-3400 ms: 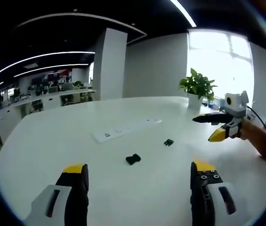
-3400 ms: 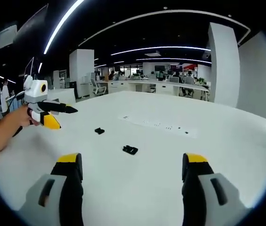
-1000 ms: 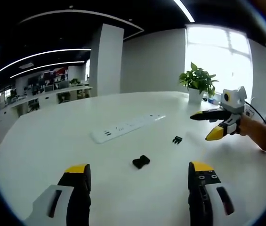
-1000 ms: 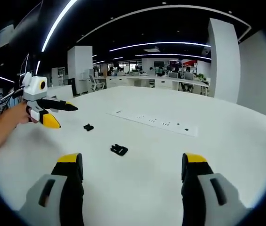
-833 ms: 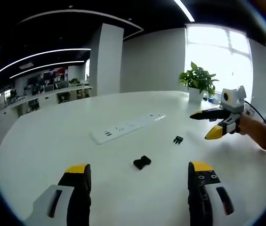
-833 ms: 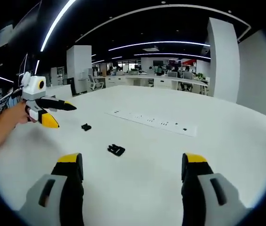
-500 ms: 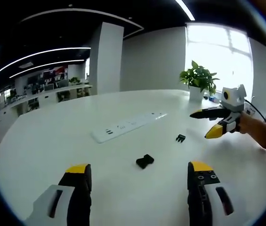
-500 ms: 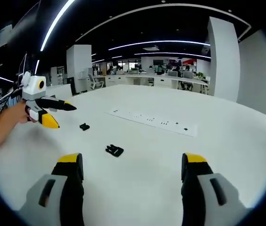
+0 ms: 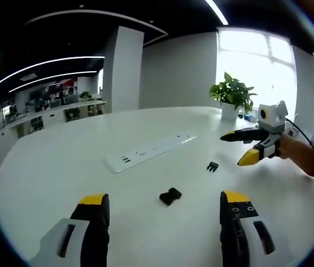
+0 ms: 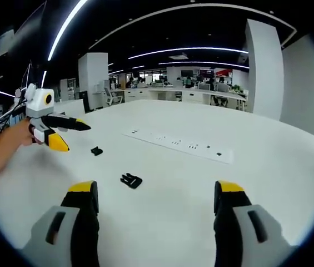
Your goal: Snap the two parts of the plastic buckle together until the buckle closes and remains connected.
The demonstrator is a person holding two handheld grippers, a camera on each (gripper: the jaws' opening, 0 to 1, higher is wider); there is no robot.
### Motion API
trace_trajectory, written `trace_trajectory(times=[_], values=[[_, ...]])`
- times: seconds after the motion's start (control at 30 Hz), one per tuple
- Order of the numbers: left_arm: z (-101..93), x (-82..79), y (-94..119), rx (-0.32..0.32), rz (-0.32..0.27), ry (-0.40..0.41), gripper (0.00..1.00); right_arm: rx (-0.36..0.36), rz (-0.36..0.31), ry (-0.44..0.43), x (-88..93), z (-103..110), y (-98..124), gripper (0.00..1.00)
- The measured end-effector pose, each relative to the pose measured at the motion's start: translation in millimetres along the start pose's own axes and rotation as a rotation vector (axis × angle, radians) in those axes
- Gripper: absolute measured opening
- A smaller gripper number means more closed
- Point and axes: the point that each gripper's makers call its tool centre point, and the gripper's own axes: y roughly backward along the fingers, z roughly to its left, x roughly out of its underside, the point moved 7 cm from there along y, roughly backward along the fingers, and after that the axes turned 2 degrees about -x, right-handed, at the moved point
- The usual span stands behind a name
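Both buckle halves lie apart on the white table [image 9: 62,167]: the larger buckle piece [image 9: 170,196] and the smaller pronged piece [image 9: 212,166]. The left gripper [image 9: 162,203] and right gripper [image 10: 154,191] hover spread wide, holding nothing. No writing is legible on the power strip [image 9: 148,151].

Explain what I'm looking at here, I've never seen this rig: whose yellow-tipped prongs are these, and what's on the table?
A person holds a two-jaw gripper in each hand, and each carries a camera looking along its own jaws. In the left gripper view, the left gripper is open at the bottom; the right gripper shows at the right, held by a hand. The right gripper view mirrors this. On the white table lie two separate black buckle parts, the larger and the smaller, plus a power strip and a potted plant. Neither gripper holds anything.
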Motion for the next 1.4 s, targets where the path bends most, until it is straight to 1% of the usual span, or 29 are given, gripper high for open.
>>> trace_trajectory(times=[0.1,0.17,0.37,0.73,0.97,1.27,1.33,1.4], values=[[2.3,-2.1,-3.0,0.000,-0.010,-0.009,0.86,-0.005,0.000,0.004,-0.2,0.1,-0.8,0.87],[4.1,-4.2,-5.5,0.006,-0.002,-0.008,0.85,-0.007,0.009,0.008,0.0,-1.2,-2.5,0.87],[6.1,-10.0,-9.5,0.010,-0.005,-0.017,0.85,-0.003,0.009,0.026,-2.5,-3.4,-2.8,0.85],[9.3,-5.3,-12.6,0.012,0.011,-0.016,0.85,-0.010,0.017,0.036,-2.7,-3.8,-11.1,0.85],[13.6,-3.2,-16.5,0.017,0.021,-0.016,0.86,-0.031,0.029,0.016,-4.8,-6.6,-18.0,0.85],[12.8,-6.2,-21.0,0.036,0.012,-0.031,0.85,-0.042,0.034,0.028,-4.6,-6.1,-20.3,0.84],[14.8,-7.7,-21.7,0.026,-0.005,-0.047,0.86,-0.046,0.038,0.031,-3.7,-6.9,-21.6,0.84],[15.1,-7.5,-22.3,0.034,-0.006,-0.062,0.88,-0.054,0.037,0.038,-3.0,-7.6,-23.2,0.83]])
